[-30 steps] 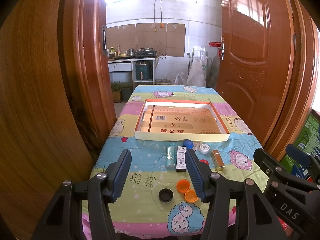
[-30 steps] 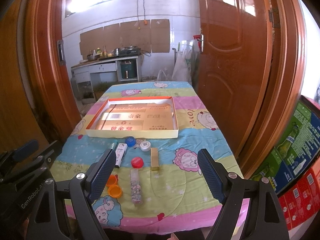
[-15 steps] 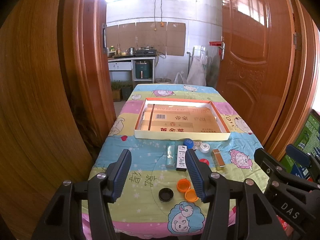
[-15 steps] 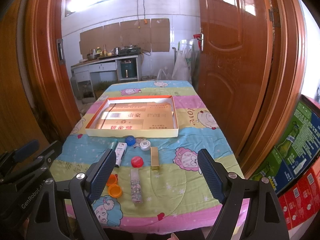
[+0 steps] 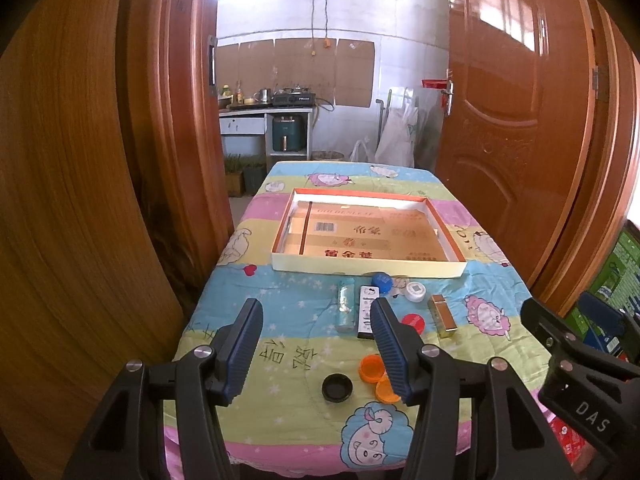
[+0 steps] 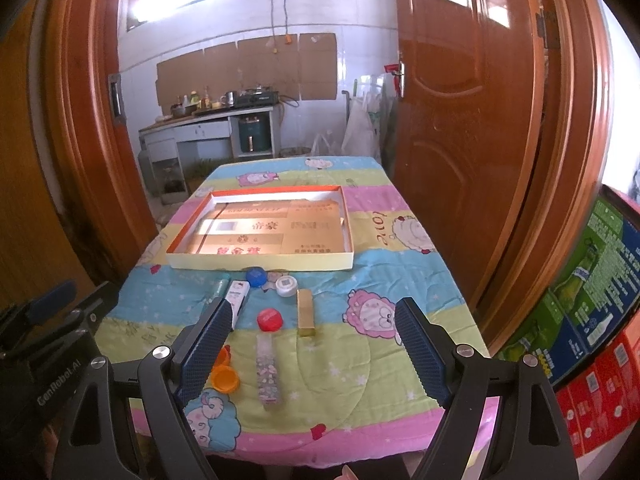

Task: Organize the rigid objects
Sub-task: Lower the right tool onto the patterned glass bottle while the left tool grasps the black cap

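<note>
Both grippers hover above the near table edge, nothing held. Left gripper (image 5: 316,344) jaws spread; right gripper (image 6: 314,354) jaws spread wider.

Landmark: shallow cardboard tray with orange inner rim (image 6: 260,261), empty, mid-table on the cartoon-print tablecloth (image 6: 360,360). All loose items lie on its near side:
- blue bottle cap (image 6: 256,276) and white round lidded jar (image 6: 287,286), just off the tray's front wall
- white slim box (image 6: 239,300) and pale blue tube (image 5: 345,308), side by side, a bit nearer
- gold rectangular bar (image 6: 306,313) and red cap (image 6: 270,319), nearer again
- clear tube with speckled filling (image 6: 267,372), two orange caps (image 5: 378,376), black cap (image 5: 337,387), farthest from the tray, near the table edge

Likely risks:
- Caps are low and flat: fingers may snag the soft cloth and drag neighbours.
- White box and blue tube nearly touch; grabbing one probably shoves the other.
- Tubes are round, could roll off the near edge.
- Orange caps overlap, may lift as a pair and drop.
- Tray wall could clip a low carry.
</note>
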`<move>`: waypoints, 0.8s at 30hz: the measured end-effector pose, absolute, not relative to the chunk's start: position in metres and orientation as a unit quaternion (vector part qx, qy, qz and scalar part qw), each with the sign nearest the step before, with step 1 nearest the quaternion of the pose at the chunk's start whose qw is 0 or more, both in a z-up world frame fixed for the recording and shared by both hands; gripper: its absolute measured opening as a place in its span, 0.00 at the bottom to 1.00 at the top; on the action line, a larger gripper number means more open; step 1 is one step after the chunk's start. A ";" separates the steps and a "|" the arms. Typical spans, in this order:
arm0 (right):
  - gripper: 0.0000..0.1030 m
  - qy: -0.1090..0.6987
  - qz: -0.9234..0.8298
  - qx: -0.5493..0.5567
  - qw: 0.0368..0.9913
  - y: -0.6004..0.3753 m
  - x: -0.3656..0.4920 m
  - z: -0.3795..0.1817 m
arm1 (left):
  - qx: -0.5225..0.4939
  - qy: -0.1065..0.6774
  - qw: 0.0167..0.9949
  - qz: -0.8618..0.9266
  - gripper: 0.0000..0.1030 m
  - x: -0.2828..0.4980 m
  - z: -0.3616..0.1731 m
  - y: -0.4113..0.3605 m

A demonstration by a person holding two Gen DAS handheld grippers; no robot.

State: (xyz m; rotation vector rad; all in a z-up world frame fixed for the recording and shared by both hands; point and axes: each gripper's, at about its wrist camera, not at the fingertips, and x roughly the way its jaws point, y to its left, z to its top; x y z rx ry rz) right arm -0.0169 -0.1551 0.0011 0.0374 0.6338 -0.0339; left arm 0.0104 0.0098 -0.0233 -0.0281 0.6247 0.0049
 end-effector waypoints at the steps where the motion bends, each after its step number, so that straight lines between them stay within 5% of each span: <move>1: 0.82 0.313 -0.018 0.018 0.949 -0.156 -0.016 0.000 | -0.015 0.309 0.951 0.003 0.55 0.012 -0.025 0.011; 24: 0.82 0.416 -0.002 0.032 0.909 -0.170 0.028 -0.087 | 0.009 0.388 0.917 -0.091 0.55 0.027 -0.111 0.020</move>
